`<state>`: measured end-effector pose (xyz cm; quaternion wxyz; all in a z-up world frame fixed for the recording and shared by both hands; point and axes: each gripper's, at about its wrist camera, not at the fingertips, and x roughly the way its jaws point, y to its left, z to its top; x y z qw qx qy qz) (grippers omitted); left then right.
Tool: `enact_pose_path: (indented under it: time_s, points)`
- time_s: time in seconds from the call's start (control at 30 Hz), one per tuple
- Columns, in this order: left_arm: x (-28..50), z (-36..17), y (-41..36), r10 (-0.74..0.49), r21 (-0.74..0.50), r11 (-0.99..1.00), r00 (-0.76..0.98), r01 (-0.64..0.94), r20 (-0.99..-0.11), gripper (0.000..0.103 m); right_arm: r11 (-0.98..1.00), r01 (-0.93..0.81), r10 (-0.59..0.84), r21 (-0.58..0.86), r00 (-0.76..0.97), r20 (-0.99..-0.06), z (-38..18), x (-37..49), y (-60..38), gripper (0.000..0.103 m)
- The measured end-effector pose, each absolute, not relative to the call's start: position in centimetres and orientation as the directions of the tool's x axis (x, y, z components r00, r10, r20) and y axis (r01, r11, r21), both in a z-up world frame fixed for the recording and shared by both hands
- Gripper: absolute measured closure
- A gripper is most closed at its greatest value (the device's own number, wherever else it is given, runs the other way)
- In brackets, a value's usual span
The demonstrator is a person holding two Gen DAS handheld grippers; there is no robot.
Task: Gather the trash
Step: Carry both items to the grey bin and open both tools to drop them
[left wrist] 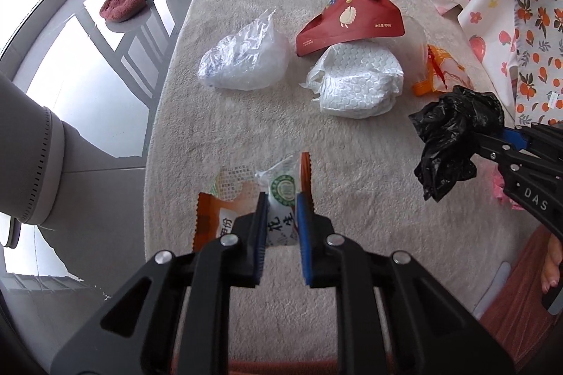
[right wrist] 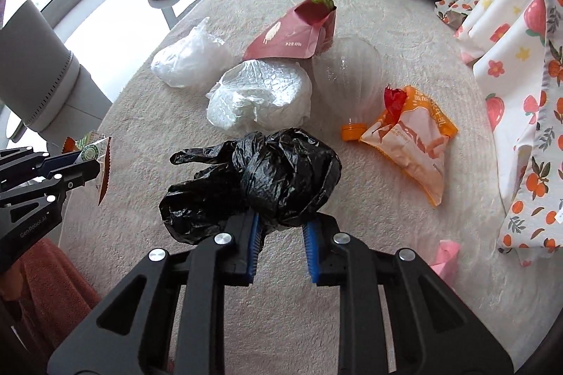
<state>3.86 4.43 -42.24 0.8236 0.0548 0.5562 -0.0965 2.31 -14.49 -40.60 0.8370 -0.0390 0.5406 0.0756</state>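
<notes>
My left gripper (left wrist: 279,202) is shut on an orange and clear snack wrapper (left wrist: 278,195) and holds it over the beige rug (left wrist: 246,135). It also shows at the left of the right wrist view (right wrist: 88,163), wrapper (right wrist: 103,170) in its jaws. My right gripper (right wrist: 281,227) is shut on a crumpled black plastic bag (right wrist: 267,177), which shows at the right of the left wrist view (left wrist: 454,135). On the rug lie a red snack pouch (right wrist: 295,33), two white plastic bags (right wrist: 186,58) (right wrist: 260,97), a clear bottle with an orange cap (right wrist: 352,75) and an orange packet (right wrist: 415,139).
A fruit-print cloth (right wrist: 520,86) lies heaped at the right edge of the rug. A grey cylindrical appliance (right wrist: 38,72) stands on the glossy floor at the left. Two red slippers (left wrist: 123,3) lie on the floor beyond. A pink scrap (right wrist: 447,251) lies near the right.
</notes>
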Motion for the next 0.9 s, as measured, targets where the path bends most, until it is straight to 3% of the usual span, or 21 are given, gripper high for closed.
enact_pose_path:
  time_s: [0.4, 0.9]
  points:
    - [0.0, -35.4, 13.1, -0.039, 0.005, 0.996, 0.475, 0.091, -0.879, 0.087, 0.946, -0.324, 0.166, 0.007, 0.469, -0.867, -34.2, 2.0, -7.5, 0.083]
    - [-3.9, -24.4, 34.0, 0.273, 0.137, 0.952, 0.56, -0.272, -0.782, 0.086, 0.751, -0.66, 0.429, -0.04, 0.532, -0.73, -21.3, 7.2, 15.4, 0.083]
